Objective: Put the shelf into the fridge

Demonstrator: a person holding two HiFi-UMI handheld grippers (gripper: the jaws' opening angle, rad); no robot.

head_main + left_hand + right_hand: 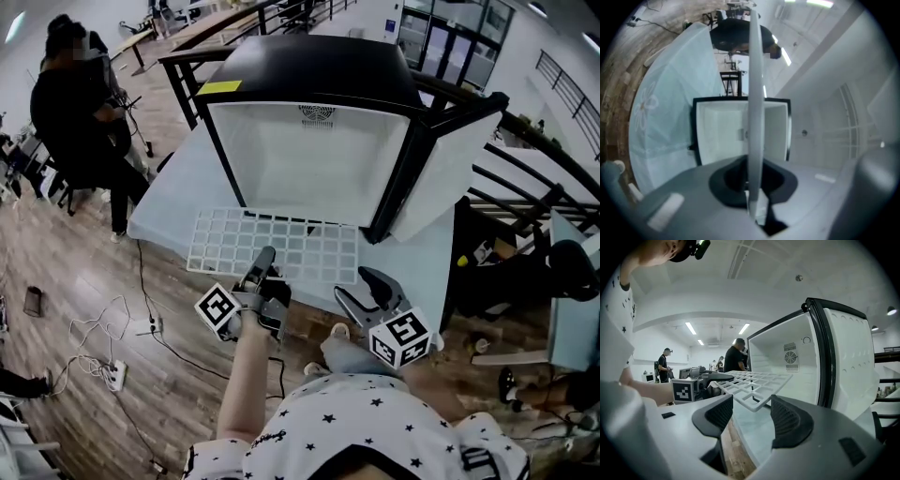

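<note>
A white grid shelf [281,244] lies flat before the open front of the black fridge [319,66], whose white inside [309,164] faces me. My left gripper [264,255] is shut on the shelf's near edge. In the left gripper view the shelf [755,117] runs edge-on between the jaws [754,187] toward the fridge [722,136]. My right gripper [367,286] is open just short of the shelf's near right corner. In the right gripper view the shelf [754,383] hovers ahead of the wide jaws [751,416], and neither pad touches it.
The fridge door [450,169] swings out to the right. The fridge rests on a table under a pale blue cloth [178,187]. A person [80,103] stands at the back left. Cables and a power strip [112,375] lie on the wooden floor. A black chair [562,272] is at the right.
</note>
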